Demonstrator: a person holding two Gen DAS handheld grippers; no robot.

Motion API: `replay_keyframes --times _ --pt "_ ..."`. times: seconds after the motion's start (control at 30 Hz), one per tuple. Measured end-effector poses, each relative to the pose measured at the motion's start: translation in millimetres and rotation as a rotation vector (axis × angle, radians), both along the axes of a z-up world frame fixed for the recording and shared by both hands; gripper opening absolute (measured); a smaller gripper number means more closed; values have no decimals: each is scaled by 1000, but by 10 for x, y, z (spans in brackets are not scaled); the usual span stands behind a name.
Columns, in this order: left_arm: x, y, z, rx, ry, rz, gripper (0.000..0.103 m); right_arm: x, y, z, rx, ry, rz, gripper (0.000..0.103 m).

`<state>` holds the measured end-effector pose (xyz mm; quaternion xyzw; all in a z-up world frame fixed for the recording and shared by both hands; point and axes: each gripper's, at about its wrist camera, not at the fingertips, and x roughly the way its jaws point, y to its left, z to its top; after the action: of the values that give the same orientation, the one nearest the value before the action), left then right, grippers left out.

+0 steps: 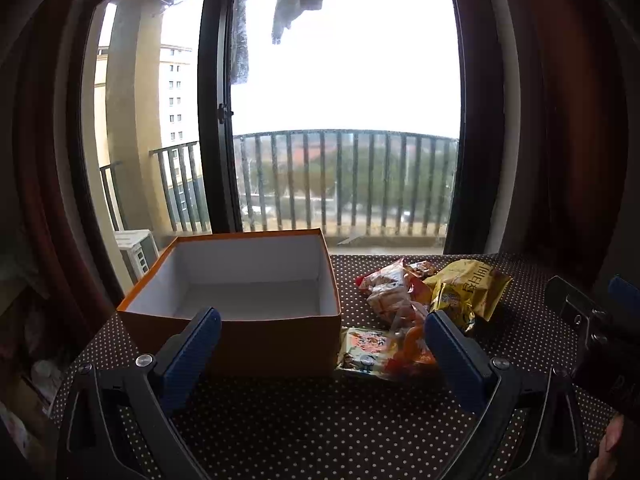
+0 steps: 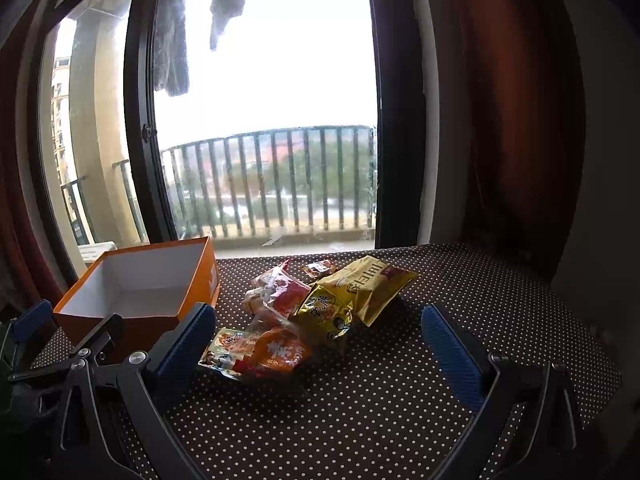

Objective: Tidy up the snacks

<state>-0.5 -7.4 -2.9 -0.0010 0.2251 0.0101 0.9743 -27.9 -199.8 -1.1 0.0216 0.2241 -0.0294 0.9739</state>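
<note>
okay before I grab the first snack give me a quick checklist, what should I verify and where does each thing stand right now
1. Box open and empty: ok.
2. Left gripper open, holding nothing: ok.
3. Right gripper open, holding nothing: ok.
4. Snacks in reach beside the box: ok, piled right of it on the tablecloth.
5. A single packet free to pinch: not ok, packets overlap.
6. Snack count: cannot tell, some are hidden in the pile.

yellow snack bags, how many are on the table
2. The large yellow bag lies at the far right of the pile; the smaller yellow bag leans against its near left side. Others could be hidden beneath the overlapping packets.
</note>
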Motion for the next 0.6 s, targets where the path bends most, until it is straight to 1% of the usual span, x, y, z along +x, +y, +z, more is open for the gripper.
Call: replay_keyframes --times 0.6 --pt "-42 11 -15 -1 1 -4 102 -43 -8 -29 4 -1 -4 103"
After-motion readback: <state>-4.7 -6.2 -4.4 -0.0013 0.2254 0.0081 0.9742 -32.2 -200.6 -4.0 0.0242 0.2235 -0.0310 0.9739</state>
